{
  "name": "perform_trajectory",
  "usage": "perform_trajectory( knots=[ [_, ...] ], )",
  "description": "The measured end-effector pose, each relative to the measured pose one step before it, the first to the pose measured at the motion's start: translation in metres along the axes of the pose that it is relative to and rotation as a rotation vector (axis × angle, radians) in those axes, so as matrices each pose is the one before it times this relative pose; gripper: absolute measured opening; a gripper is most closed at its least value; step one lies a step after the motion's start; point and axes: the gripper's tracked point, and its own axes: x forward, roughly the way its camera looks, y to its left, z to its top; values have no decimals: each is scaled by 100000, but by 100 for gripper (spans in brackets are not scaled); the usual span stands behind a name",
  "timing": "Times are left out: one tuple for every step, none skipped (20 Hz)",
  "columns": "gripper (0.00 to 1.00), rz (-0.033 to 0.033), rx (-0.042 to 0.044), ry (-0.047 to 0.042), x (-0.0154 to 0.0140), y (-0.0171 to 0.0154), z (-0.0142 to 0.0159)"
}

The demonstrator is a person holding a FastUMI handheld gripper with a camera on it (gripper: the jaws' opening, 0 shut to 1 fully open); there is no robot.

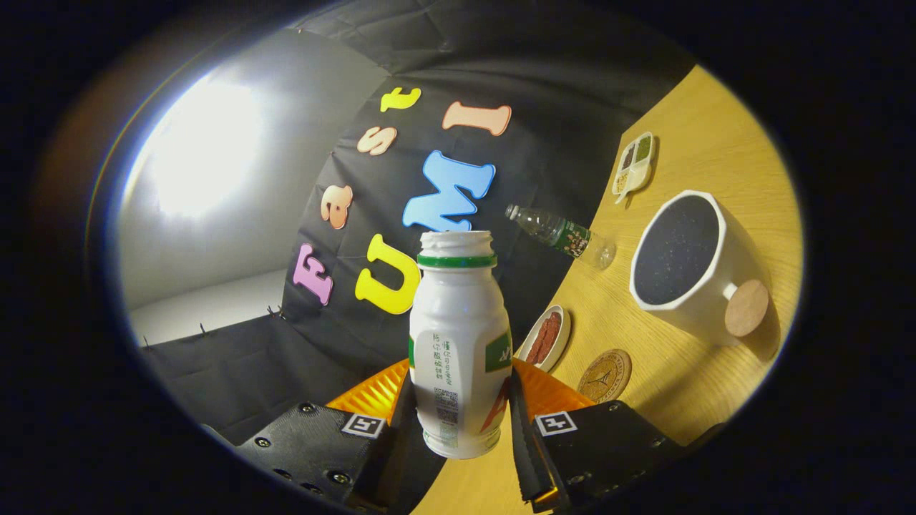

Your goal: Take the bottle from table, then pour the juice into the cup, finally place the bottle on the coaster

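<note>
A white juice bottle [459, 343] with a green ring under its open mouth stands between my fingers, and my gripper [458, 422] is shut on its lower body. The view is rolled, so the wooden table [715, 129] slopes up on the right. A white mug [683, 254] with a dark inside and a round wooden-ended handle sits on the table, to the right of the bottle. A round brown coaster [605, 375] lies on the table between the mug and my right finger [526, 436].
A small white dish [545, 336] with brown slices sits beside the coaster. A clear plastic water bottle [562, 234] lies on the table near the booth wall. Further off is a divided snack tray [634, 166].
</note>
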Motion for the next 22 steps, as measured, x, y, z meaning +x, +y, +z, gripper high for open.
perform_trajectory(
  knots=[
    [61, -243, 1944, -65, -81, -189, 13],
    [61, 22, 1414, -13, -81, -43, 32],
    [61, 102, 2068, -305, -18, 18, 66],
    [61, 565, 1784, -87, -6, 59, -13],
    [61, 470, 2504, -553, 61, -13, 118],
    [61, 536, 1919, -498, 29, -4, 108],
    [61, 710, 2250, -669, -25, 99, 125],
    [61, 905, 2374, -597, 166, 125, 196],
    [61, 978, 2624, -803, 321, 348, 117],
    [61, 734, 1849, -353, 178, 69, 193],
    [61, 566, 1466, -585, 27, 176, 19],
    [61, 143, 991, -322, 103, -9, 157],
    [61, 21, 814, -410, -143, -268, -64],
    [61, 225, 1084, -332, 55, 104, 234],
    [61, 377, 1291, -390, 15, 18, -65],
    [61, 403, 1606, -394, 50, 53, 51],
    [61, 423, 1414, -507, -40, 229, 74],
    [61, 407, 1132, -395, 52, 47, 66],
    [61, 159, 994, -359, -82, -120, -68],
    [61, 238, 851, -322, -61, -164, 54],
    [61, 347, 699, -387, -87, 220, 25],
    [61, 127, 977, -361, 14, -9, 60]
  ],
)
